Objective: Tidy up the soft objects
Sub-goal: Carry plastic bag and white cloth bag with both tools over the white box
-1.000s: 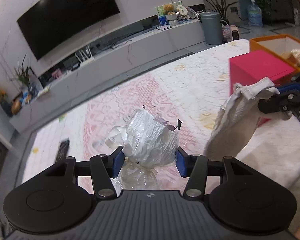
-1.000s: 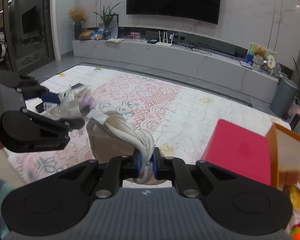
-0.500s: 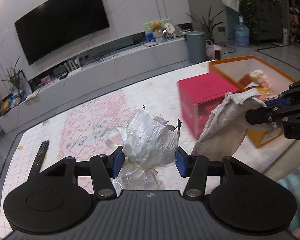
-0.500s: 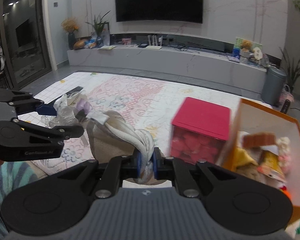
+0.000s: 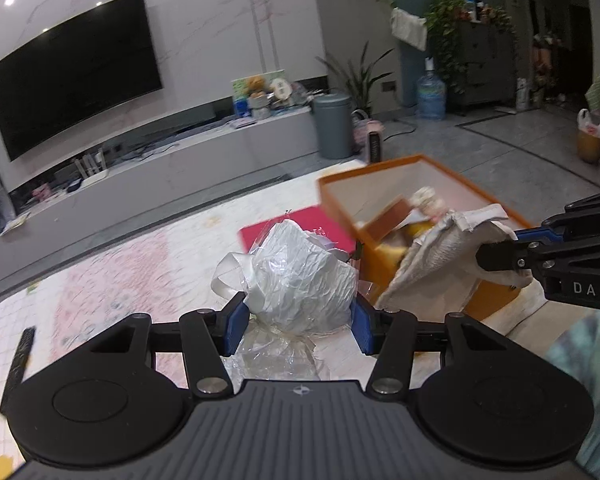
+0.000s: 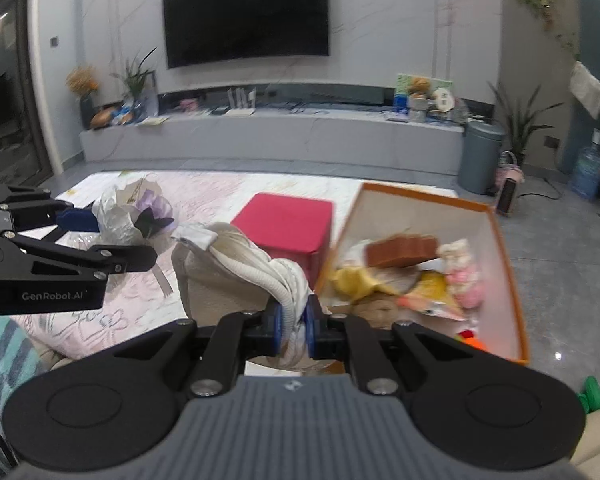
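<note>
The white wrapped bundle (image 5: 300, 280) sits upright between the half-open pads of the left gripper (image 5: 296, 326), which clamp it, near the orange box (image 6: 504, 248). The right gripper (image 6: 291, 330), almost closed, pinches the cream cloth bag (image 6: 228, 276) by its bunched edge; the bag hangs down just beside the box.

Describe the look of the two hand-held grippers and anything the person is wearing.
Both the left hand-held gripper and right hand-held gripper are matte black linkages with blue pads, silver pivot screws and a ribbed grey body. White lettering marks their sides. A teal striped sleeve shows.
</note>
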The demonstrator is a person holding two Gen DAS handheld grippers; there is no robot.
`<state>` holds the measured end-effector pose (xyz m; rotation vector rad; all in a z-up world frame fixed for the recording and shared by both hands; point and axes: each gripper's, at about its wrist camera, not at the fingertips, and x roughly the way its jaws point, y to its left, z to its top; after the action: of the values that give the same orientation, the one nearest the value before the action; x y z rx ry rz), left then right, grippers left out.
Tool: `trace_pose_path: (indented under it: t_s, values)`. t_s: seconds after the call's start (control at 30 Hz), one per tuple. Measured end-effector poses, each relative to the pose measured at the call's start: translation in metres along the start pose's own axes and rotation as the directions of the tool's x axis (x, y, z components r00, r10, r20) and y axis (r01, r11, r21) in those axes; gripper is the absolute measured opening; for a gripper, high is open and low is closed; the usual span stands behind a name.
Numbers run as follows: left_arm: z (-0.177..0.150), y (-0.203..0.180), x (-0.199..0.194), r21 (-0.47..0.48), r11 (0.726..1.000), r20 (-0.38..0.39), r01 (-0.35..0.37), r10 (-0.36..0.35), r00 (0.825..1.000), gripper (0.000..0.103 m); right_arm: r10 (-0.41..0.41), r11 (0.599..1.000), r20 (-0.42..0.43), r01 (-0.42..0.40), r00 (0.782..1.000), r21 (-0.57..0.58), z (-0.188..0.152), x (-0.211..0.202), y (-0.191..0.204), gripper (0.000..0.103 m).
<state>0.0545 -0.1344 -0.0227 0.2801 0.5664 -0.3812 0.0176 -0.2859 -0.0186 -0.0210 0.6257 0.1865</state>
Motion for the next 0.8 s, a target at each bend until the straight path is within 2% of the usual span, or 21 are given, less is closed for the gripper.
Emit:
trace_pose_path:
  t_s: [0.23, 0.4, 0.57, 0.8]
  values:
    - [0.033, -0.030, 0.010, 0.010, 0.999, 0.053, 0.042, -0.043, 0.998, 0.060, -0.055, 0.998, 0.069, 0.052, 0.996, 0.048, 0.013, -0.019, -0.045, 0.009]
    - [0.054, -0.041, 0.027, 0.011, 0.997, 0.068, 0.072, -0.072, 0.995, 0.060, -0.096, 0.993, 0.085, 0.089, 0.992, 0.077, 0.026, -0.019, -0.079, 0.009]
    - [0.067, -0.049, 0.049, 0.012, 0.995, 0.055, 0.097, -0.097, 0.994, 0.060, -0.110, 0.990, 0.054, 0.105, 0.992, 0.094, 0.040, -0.007, -0.108, 0.009]
    - [0.066, -0.067, 0.084, 0.048, 0.985, -0.036, 0.163, -0.161, 0.986, 0.060, -0.103, 0.990, -0.058, 0.108, 0.993, 0.087, 0.042, 0.026, -0.130, 0.009]
